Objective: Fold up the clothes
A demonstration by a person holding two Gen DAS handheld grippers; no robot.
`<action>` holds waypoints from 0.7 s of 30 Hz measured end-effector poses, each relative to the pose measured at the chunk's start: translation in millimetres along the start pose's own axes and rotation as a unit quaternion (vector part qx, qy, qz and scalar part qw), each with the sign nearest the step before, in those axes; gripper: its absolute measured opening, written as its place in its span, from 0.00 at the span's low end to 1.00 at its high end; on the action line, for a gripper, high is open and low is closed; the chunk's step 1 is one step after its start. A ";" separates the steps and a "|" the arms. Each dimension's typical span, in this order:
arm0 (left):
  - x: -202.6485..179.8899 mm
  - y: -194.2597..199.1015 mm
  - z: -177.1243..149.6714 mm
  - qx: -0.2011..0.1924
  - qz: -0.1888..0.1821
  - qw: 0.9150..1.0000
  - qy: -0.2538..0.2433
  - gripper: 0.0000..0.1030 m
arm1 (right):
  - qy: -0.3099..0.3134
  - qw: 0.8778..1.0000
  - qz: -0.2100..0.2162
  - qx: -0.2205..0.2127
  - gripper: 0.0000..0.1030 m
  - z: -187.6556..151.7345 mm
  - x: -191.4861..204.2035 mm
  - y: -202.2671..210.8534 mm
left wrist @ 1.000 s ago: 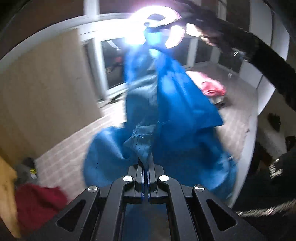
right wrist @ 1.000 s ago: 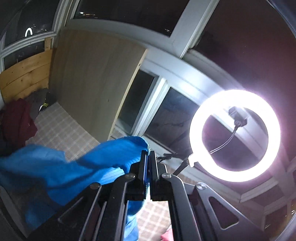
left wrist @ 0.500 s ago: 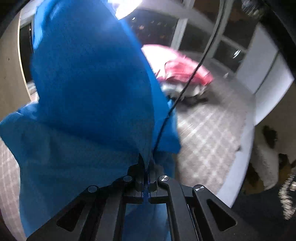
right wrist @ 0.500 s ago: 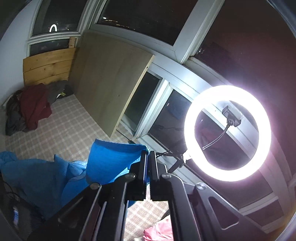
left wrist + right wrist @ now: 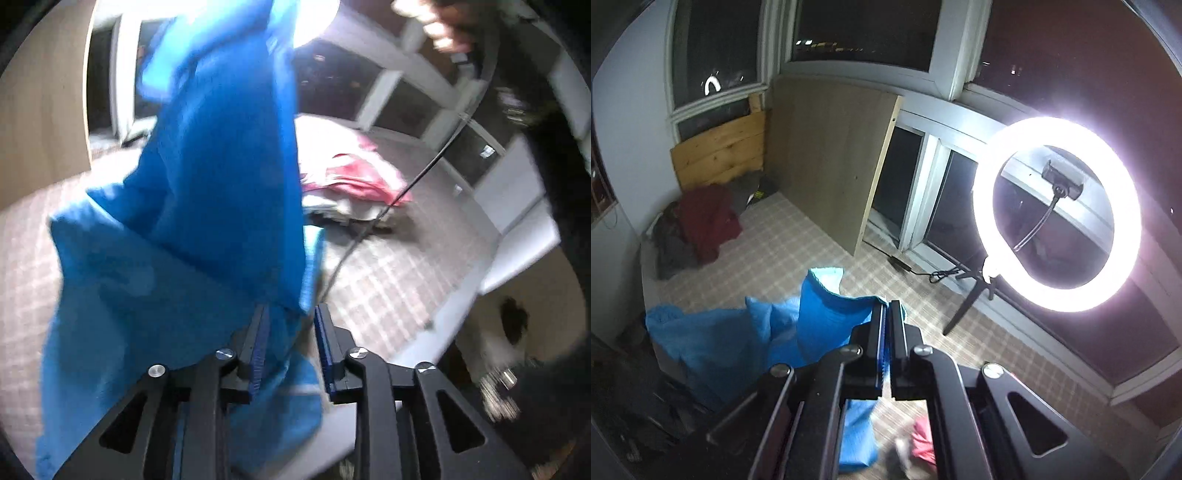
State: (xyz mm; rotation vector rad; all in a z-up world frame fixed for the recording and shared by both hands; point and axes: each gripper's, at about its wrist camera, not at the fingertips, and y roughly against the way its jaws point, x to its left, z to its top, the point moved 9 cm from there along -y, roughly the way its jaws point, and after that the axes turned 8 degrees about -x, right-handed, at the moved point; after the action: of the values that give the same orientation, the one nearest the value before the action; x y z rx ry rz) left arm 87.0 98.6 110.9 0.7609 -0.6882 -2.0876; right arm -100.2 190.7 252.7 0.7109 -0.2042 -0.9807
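Note:
A bright blue garment [image 5: 207, 206] hangs in the air over a checked mat. In the left wrist view my left gripper [image 5: 290, 314] is open, and blue cloth hangs loose between and in front of its fingers. In the right wrist view my right gripper [image 5: 887, 306] is shut on an edge of the blue garment [image 5: 783, 332] and holds it up high. The rest of the cloth droops down to the left.
A stack of folded clothes with a pink one on top [image 5: 351, 181] lies on the checked mat [image 5: 388, 280]. A dark red pile [image 5: 705, 221] lies in the far corner. A lit ring light [image 5: 1056, 214] stands by the windows, and a wooden board [image 5: 827, 177] leans there.
My left gripper has opened and let go of the blue cloth it pinched. My right gripper has stayed shut on the garment and turned left to face the room.

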 end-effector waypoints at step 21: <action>3.0 -159.2 8.6 -0.065 0.206 0.971 0.098 0.61 | -0.015 0.999 0.032 0.000 0.01 -7.2 -1.8 -16.6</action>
State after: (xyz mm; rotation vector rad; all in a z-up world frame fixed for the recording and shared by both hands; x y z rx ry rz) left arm 1.3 183.6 6.7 0.6739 -0.5399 -1.6368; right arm -109.4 189.6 237.0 0.6871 -0.2519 -0.9301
